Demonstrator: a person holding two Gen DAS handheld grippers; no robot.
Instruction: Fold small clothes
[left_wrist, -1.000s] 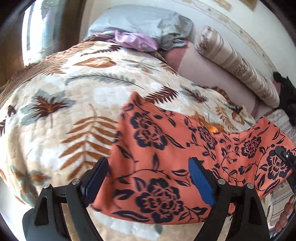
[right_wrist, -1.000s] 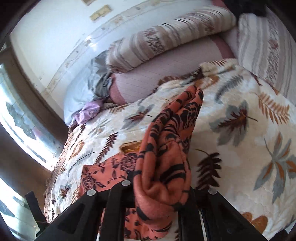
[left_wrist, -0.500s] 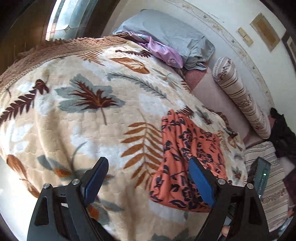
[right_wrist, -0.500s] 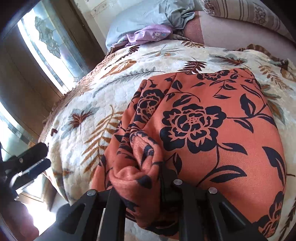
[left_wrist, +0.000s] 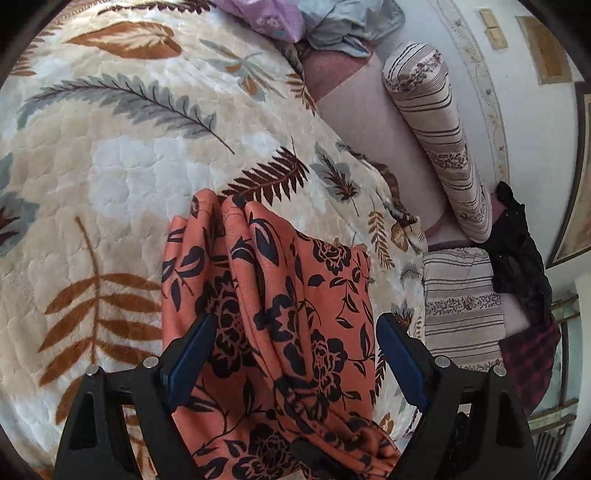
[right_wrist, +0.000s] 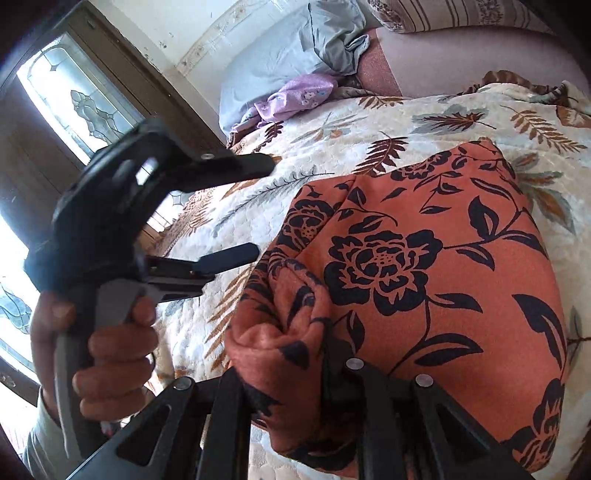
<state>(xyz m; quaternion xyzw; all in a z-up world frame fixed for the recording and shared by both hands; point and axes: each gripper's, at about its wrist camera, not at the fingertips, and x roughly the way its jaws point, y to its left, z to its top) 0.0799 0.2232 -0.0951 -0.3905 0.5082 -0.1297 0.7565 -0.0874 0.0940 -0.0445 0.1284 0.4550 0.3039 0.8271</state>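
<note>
we see the orange floral garment (right_wrist: 424, 280) lying folded on the leaf-print blanket (left_wrist: 110, 177). the right gripper (right_wrist: 284, 373) is clamped on a bunched fold at its near edge. the left gripper (left_wrist: 295, 354) hangs just above the cloth, jaws spread wide, seemingly not touching it.

Garment (right_wrist: 424, 258) hides right jaws' tips.

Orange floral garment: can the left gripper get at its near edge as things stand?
Probably yes. The left gripper is open, the orange floral garment lies between its fingers, and nothing covers that edge; the right gripper pinches a different bunch.
</note>
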